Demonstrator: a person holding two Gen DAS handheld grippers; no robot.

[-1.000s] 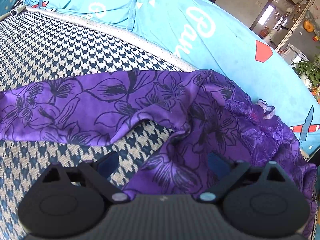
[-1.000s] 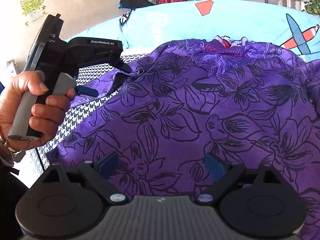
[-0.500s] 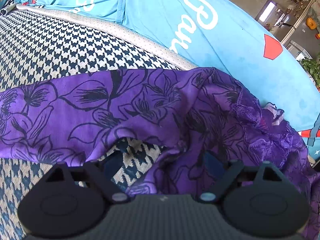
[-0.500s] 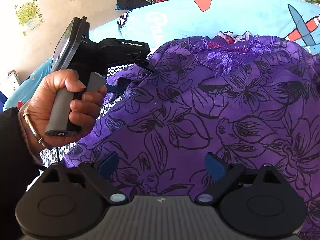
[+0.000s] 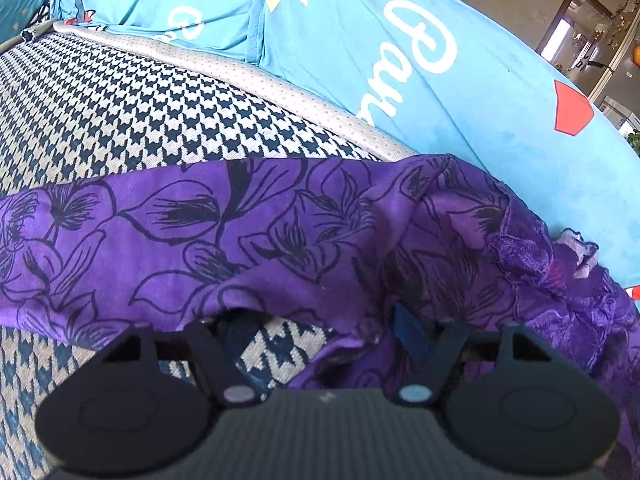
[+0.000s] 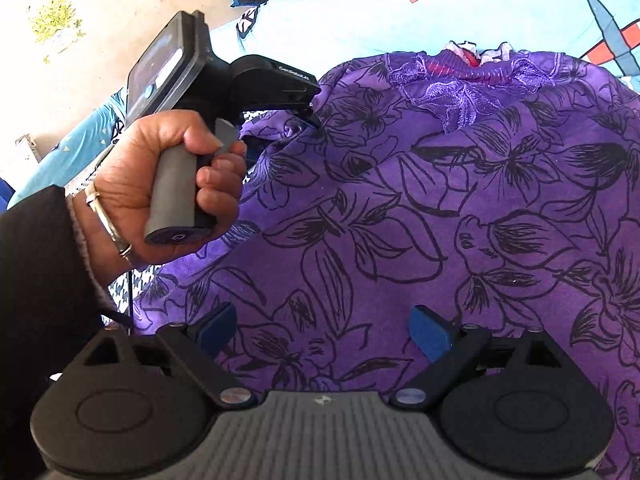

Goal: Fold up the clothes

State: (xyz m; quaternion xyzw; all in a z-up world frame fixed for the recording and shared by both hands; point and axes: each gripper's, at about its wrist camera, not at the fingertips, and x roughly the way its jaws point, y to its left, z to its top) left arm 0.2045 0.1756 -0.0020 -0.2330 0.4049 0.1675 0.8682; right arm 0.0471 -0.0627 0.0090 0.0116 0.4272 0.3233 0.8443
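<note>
Mostly a houndstooth cushion fills the left wrist view, a blue printed cover behind it. Across the cushion lies the purple floral garment, lace collar toward the cover. At its underarm fold the left gripper is closing, bunched cloth between its jaws, gripped by a hand. Over the garment's body, the right gripper hovers wide with nothing pinched
</note>
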